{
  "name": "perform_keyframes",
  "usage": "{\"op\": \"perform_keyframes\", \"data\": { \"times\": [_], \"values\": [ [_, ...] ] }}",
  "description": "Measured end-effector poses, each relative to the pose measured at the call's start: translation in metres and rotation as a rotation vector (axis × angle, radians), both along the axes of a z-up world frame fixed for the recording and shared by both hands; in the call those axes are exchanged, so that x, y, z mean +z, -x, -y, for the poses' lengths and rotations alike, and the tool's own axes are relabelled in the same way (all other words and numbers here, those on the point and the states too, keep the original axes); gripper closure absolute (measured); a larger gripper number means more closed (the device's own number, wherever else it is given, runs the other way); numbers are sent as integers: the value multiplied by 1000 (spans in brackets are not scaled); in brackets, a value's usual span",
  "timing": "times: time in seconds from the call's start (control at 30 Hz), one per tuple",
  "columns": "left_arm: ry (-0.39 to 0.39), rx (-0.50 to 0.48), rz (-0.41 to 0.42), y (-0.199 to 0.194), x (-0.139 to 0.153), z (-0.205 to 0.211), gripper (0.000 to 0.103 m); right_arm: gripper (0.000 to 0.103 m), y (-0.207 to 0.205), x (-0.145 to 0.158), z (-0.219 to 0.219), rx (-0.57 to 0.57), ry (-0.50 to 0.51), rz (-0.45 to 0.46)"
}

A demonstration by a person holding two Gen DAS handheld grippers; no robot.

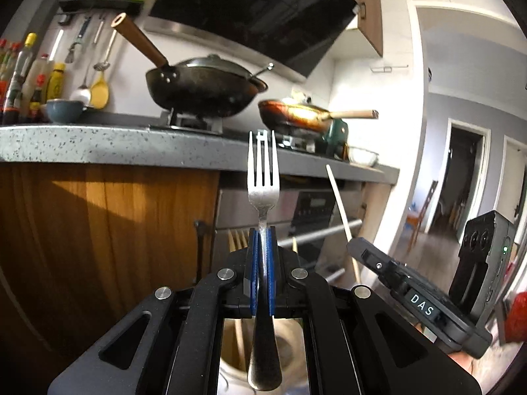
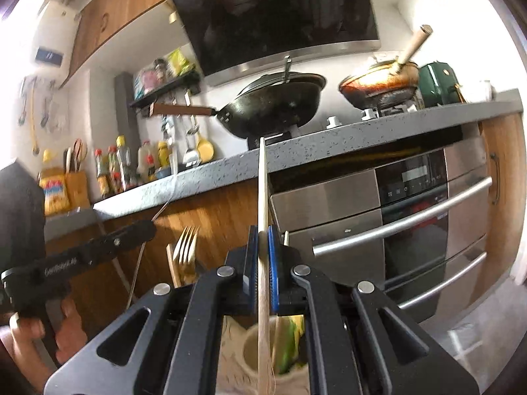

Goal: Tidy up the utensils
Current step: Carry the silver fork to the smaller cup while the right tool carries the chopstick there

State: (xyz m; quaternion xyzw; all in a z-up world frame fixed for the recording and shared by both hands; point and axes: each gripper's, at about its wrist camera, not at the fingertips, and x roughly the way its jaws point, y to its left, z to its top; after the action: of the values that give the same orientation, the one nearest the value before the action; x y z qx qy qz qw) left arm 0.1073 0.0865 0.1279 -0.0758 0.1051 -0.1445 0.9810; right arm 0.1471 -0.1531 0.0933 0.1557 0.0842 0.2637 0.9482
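Observation:
My left gripper is shut on a metal fork, held upright with its tines up and its handle hanging over a pale utensil holder below. My right gripper is shut on a wooden chopstick, also upright, its lower end over a pale holder. In the left wrist view the right gripper's body shows at the right with the chopstick. In the right wrist view the left gripper's body shows at the left. Wooden forks stand between them.
A grey speckled countertop runs across, with a black wok and a reddish frying pan on the stove. Sauce bottles stand at the left. A steel oven and wooden cabinet doors lie below.

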Motion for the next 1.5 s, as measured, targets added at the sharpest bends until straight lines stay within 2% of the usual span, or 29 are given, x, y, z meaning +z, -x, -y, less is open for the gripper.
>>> {"op": "perform_keyframes", "data": {
  "times": [0.27, 0.67, 0.93, 1.03, 1.2, 1.3, 1.5],
  "values": [
    [-10, 16, 65, -13, -17, 2, 98, 97, -26, -20, -5, -74, -17, -20],
    [-34, 11, 75, -15, -35, 6, 98, 97, -32, -43, -9, -91, 6, -29],
    [-19, -21, 43, -8, -40, -2, 98, 97, -21, -44, -14, -72, 73, -21],
    [5, -44, 27, -4, -40, -10, 98, 97, -10, -41, -14, -55, 119, -8],
    [5, -71, 16, 4, -39, -17, 98, 97, 11, -41, -15, -27, 223, 6],
    [7, -92, 1, 7, -41, -17, 98, 97, 19, -42, -10, -8, 236, -14],
    [-28, -138, -37, 5, -48, -3, 98, 97, 17, -51, -5, 52, 196, -89]
  ]
}}
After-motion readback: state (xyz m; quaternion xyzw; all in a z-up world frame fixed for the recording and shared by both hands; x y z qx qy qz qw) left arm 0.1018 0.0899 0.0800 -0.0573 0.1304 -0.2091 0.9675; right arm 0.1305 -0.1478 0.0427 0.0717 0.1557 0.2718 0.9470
